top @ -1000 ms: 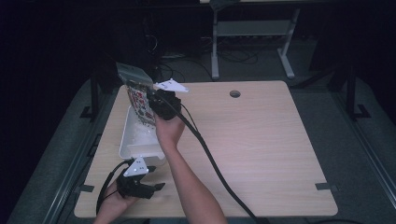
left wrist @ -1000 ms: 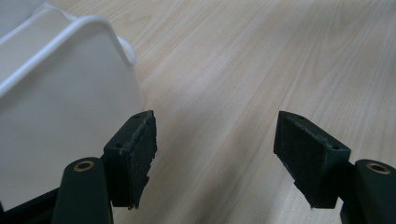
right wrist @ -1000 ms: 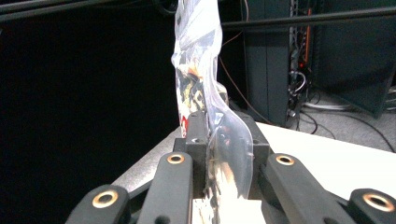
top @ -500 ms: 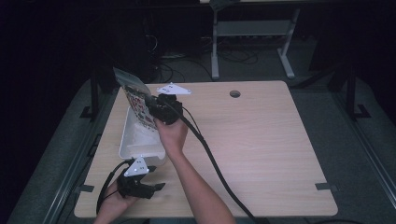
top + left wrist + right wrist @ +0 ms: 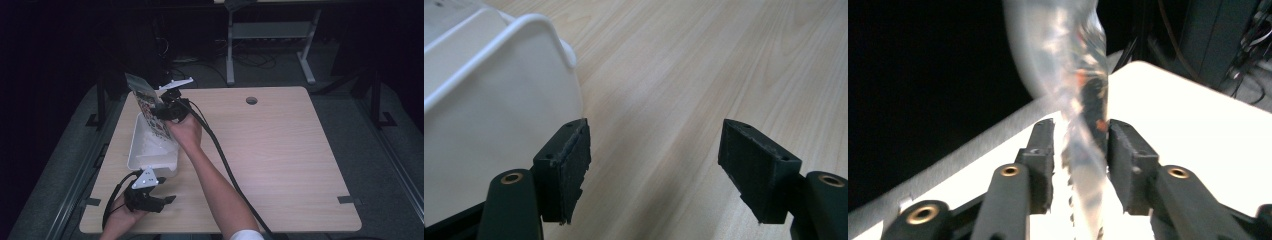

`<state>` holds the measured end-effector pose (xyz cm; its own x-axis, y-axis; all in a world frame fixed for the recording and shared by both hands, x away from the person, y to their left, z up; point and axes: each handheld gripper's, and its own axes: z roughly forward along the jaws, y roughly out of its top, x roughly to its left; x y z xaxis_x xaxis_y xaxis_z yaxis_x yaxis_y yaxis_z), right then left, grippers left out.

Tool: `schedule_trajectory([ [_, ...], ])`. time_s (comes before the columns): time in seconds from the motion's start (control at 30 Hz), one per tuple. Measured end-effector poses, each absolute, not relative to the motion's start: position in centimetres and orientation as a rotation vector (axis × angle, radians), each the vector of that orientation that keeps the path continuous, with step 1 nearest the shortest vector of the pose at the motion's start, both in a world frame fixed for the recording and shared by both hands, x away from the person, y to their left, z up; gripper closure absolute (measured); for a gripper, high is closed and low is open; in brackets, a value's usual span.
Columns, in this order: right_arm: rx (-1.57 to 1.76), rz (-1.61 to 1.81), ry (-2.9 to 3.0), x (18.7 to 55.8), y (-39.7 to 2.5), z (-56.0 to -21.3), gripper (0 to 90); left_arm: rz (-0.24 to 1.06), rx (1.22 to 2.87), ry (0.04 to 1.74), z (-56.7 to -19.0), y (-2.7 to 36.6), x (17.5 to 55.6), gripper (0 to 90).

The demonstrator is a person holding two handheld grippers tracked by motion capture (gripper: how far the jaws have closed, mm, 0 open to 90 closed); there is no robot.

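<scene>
Holding: the right gripper (image 5: pixel 161 111) is clamped on a clear printed packet (image 5: pixel 150 107), lifted over the far end of the white tub (image 5: pixel 134 150).
Packet position: at about 10 o'clock on the table (image 5: pixel 280 165), above the tub's far wall, tilted, its top edge leaning away from the person.
Right tool state: in the right gripper view the jaws are closed on the packet (image 5: pixel 1083 150), pinching the film between both pads; the film twists above the pinch.
Left tool state: the left gripper (image 5: pixel 150 200) rests at about 7 o'clock near the table's near edge, jaws spread wide with nothing between them; the tub's corner (image 5: pixel 499 100) sits just beside its left jaw.
Handling, judged: packet looks light, thin and floppy; glossy film is likely slippery and will bend or swing from a single pinch.
Contents: small dark and red pieces show through the film; what they are cannot be told.
Where to grip, judged: near an edge or sealed seam, flat across the film, not over the bulging middle.
Risk, judged: slipping out of the pads if swung quickly.
</scene>
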<state>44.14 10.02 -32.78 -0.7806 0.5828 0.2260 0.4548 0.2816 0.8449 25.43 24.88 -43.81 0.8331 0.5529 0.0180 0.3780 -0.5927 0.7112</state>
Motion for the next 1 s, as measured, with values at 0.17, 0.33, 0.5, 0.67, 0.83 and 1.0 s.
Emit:
schedule_trajectory([
  [0.17, 0.997, 1.5, 2.458, 44.8, 10.3, -33.3, 65.1, 0.309, 2.272, 0.675, -43.8, 24.9, 25.4, 28.4],
  [0.33, 1.014, 1.389, 2.422, 44.7, 10.2, -33.0, 72.9, 0.309, 2.272, 0.671, -43.8, 24.8, 25.4, 28.4],
  [0.5, 1.008, 1.422, 2.312, 42.7, 10.3, -33.3, 74.8, 0.309, 2.272, 0.671, -43.8, 24.7, 25.2, 28.4],
  [0.67, 1.018, 1.443, 2.206, 41.3, 10.6, -33.3, 75.0, 0.309, 2.275, 0.665, -43.8, 24.6, 25.2, 28.4],
  [0.83, 1.085, 1.506, 2.109, 40.3, 10.9, -32.9, 75.1, 0.304, 2.28, 0.661, -43.8, 24.6, 25.2, 28.4],
  [1.0, 1.091, 1.53, 2.033, 39.8, 11.5, -34.3, 75.1, 0.298, 2.279, 0.664, -43.8, 24.8, 25.3, 28.6],
])
